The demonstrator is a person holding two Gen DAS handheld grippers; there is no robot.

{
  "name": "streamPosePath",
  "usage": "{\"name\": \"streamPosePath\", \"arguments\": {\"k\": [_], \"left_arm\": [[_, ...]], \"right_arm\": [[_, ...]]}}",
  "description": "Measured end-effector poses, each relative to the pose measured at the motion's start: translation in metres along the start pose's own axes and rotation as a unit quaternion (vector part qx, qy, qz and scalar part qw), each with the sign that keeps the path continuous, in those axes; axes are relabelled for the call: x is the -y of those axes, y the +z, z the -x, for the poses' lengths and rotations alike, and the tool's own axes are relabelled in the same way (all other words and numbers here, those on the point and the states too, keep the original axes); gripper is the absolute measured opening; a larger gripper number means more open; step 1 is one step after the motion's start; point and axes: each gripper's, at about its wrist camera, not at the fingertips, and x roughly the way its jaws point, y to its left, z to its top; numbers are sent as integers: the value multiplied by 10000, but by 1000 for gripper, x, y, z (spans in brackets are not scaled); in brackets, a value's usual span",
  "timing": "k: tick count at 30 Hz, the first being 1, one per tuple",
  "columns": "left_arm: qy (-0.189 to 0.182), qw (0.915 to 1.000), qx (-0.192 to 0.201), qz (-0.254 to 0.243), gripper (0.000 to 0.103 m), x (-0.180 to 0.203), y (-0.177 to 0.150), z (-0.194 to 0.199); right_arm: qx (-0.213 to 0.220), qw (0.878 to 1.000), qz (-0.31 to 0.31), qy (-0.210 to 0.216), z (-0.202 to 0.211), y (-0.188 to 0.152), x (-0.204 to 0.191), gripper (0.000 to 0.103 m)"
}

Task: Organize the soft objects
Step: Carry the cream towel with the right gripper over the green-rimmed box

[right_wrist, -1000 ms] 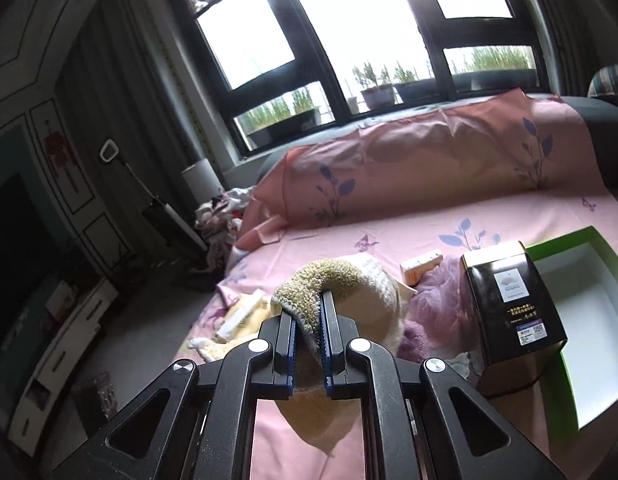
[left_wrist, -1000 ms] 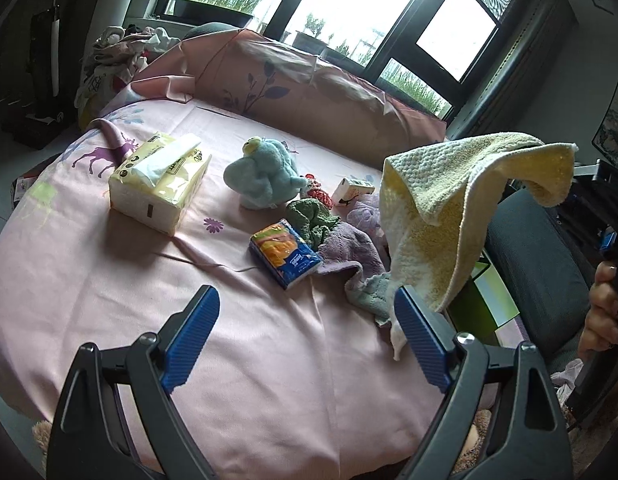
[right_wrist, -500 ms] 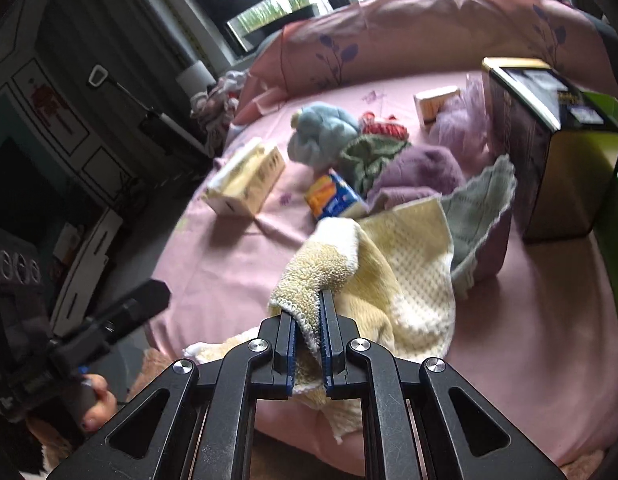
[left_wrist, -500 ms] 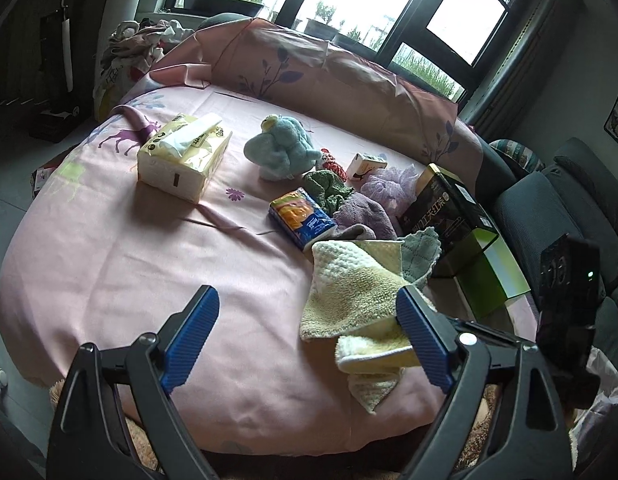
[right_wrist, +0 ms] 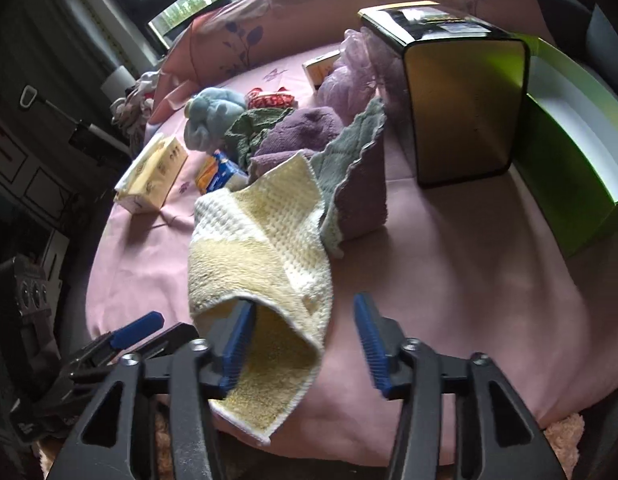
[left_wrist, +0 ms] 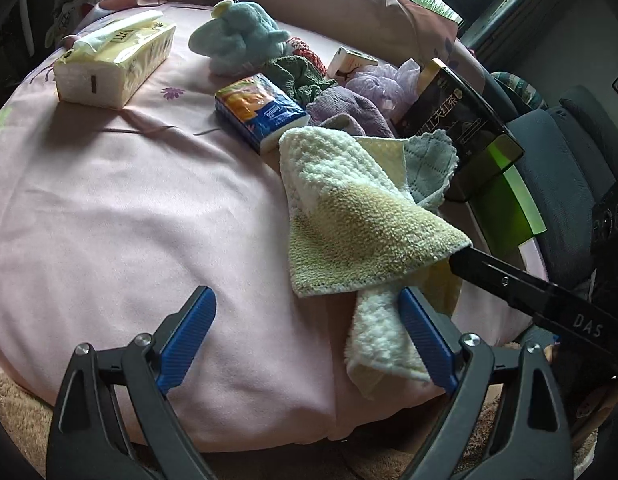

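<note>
A yellow-and-white towel [left_wrist: 349, 208] [right_wrist: 265, 248] lies crumpled on the pink bed, its lower corner hanging over the front edge. My right gripper [right_wrist: 303, 344] is open; its left finger still sits under a fold of the towel. My left gripper [left_wrist: 305, 336] is open and empty just left of the towel's hanging corner. Behind the towel lie a grey-green cloth [left_wrist: 429, 164], a purple towel [right_wrist: 309, 132], a green knit cloth [left_wrist: 297, 76], a lilac mesh puff [left_wrist: 381, 80] and a blue plush toy [left_wrist: 241, 40].
A tissue box [left_wrist: 117, 60] and a blue-orange tissue pack [left_wrist: 261, 112] lie on the bed [left_wrist: 129, 220]. A black tea box [right_wrist: 461, 100] stands beside an open green box [right_wrist: 573, 152] at the right. A small carton [left_wrist: 349, 62] lies behind.
My right gripper brought the towel down from the air onto the bed and opened its jaws, letting it go. My left gripper moved closer to the bed's front edge.
</note>
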Motion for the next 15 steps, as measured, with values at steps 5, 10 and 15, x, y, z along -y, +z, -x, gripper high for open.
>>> {"name": "streamPosePath", "arguments": {"k": [5,10,15], "left_arm": [[-288,9994,-176,-48,93,10,-2,-9],[-296,9992,-200,-182,90,22,-4,-22],[-316,9989,-175,-283,55,28,-5,-28]], "right_arm": [[-204,9979,-254,556,-8,6,8,71],[-550,9940,-402,853,-36,9,6,71],[-682,9876,-599,1283,-60,2,5,69]]}}
